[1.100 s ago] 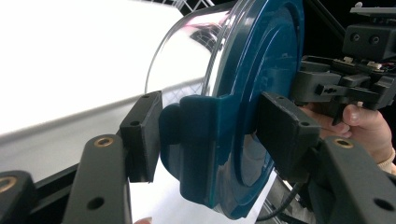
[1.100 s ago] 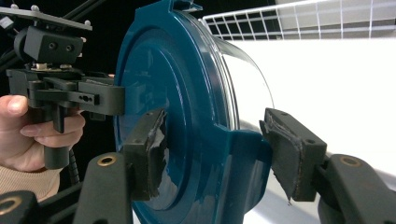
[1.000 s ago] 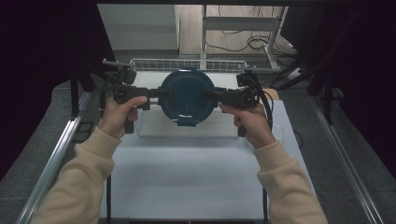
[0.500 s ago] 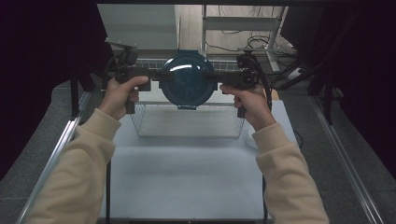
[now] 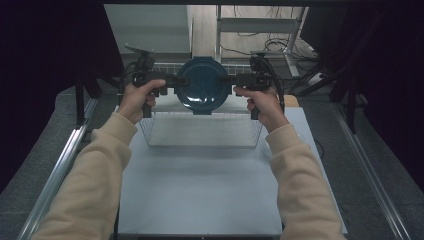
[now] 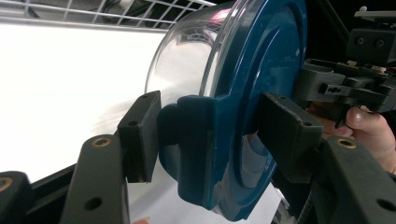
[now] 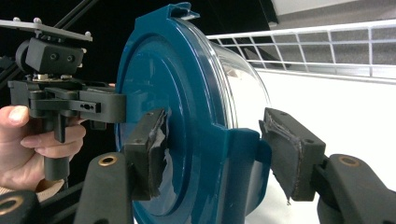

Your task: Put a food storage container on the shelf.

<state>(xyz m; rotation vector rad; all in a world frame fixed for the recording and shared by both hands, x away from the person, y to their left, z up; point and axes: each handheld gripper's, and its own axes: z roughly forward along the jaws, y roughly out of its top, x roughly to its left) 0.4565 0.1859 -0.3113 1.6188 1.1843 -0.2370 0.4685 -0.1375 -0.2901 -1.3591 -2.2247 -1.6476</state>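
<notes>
A person holds a round clear tub (image 5: 204, 86) with a blue lid (image 6: 261, 93) up in the air, tipped on its side. The lid faces the person. The left gripper (image 5: 171, 80) grips a tab of the lid on the left side, with its jaws squeezed on it. In the right gripper view, the right gripper (image 7: 212, 149) has its jaws on each side of the right tab, but there is a small gap at one pad, so it is hard to tell if it grips tight. The tub hangs over the far edge of a wire basket (image 5: 200, 131) that sits on the white tabletop (image 5: 200, 190). It looks like the tub is being carried. Next, both hands should likely move together so the tub does not slip or twist.
</notes>
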